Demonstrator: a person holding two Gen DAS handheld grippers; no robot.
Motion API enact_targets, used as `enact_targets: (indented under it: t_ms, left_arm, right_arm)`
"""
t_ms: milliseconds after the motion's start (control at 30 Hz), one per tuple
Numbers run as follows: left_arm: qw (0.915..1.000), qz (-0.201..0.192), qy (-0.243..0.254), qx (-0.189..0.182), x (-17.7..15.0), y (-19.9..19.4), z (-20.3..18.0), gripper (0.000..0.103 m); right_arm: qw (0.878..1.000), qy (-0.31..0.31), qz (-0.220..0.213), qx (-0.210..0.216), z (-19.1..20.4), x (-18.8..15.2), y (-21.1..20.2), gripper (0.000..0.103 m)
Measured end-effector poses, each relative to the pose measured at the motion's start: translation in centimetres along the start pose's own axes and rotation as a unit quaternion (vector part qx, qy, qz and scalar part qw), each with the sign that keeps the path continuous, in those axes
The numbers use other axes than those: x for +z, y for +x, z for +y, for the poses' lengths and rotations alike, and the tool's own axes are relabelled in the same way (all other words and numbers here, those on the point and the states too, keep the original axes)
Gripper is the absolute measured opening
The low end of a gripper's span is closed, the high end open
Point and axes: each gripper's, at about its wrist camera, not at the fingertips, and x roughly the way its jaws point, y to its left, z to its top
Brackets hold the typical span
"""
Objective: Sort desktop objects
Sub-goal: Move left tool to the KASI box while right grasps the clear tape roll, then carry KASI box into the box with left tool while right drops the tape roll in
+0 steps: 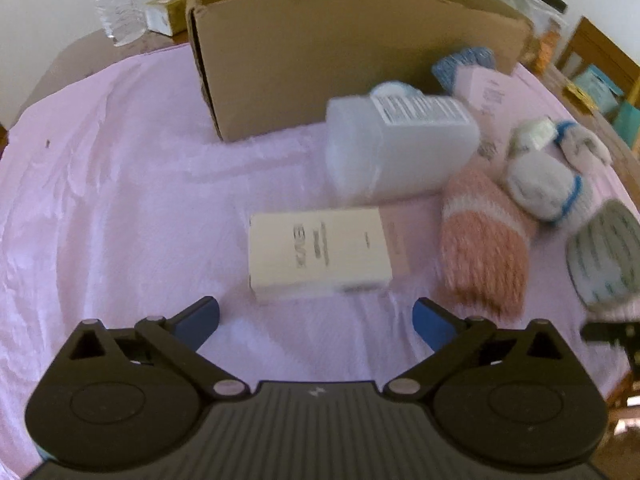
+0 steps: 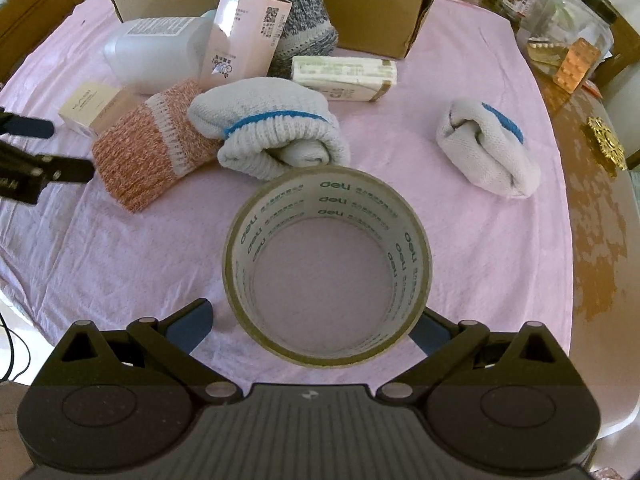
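My left gripper is open with nothing between its blue fingers, just short of a cream carton lying on the pink cloth. Beyond the carton lie a translucent bottle, a pink knit sock and a white sock bundle. My right gripper points steeply down with a roll of tape between its fingers. The left finger stands apart from the roll, and the right one is partly hidden behind it. The left gripper shows at that view's left edge.
An open cardboard box stands at the back of the cloth. Near it are a pink carton, a grey-blue sock, a long white box and another white sock. Jars crowd the bare wooden table edge.
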Motion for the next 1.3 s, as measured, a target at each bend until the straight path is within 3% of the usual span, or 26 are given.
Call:
enact_targets:
  t_ms: [333,500,900,1133,1300]
  left_arm:
    - [0.9982,-0.005,-0.059,0.013,1.8,0.5,0.2,0.1]
    - [0.9989,-0.012,-0.04,0.023,1.8,0.4,-0.2,0.09]
    - [0.9989,-0.014,-0.04,0.02,1.9,0.3,0.2,0.089]
    - [0.9991,-0.014,-0.035,0.016,2.0,0.2,0.0,0.081]
    - [0.9995,-0.009,-0.031,0.007,1.8,0.0,0.2,0.079]
  right_arm:
    - [1.0,-0.011,-0.015,0.004,0.1,-0.2,0.0,0.103]
    - [1.0,-0.017,-0.01,0.006,0.0,0.3,0.0,0.103]
    - [1.0,-0.024,-0.018,0.006,-0.3,2.3,-1.1,0.103]
    - [0.999,-0.05,-0.015,-0.001,0.0,2.0,-1.5,0.09]
    - [0.998,-0.061,-0.012,0.005,-0.3,2.0,-1.7,0.088]
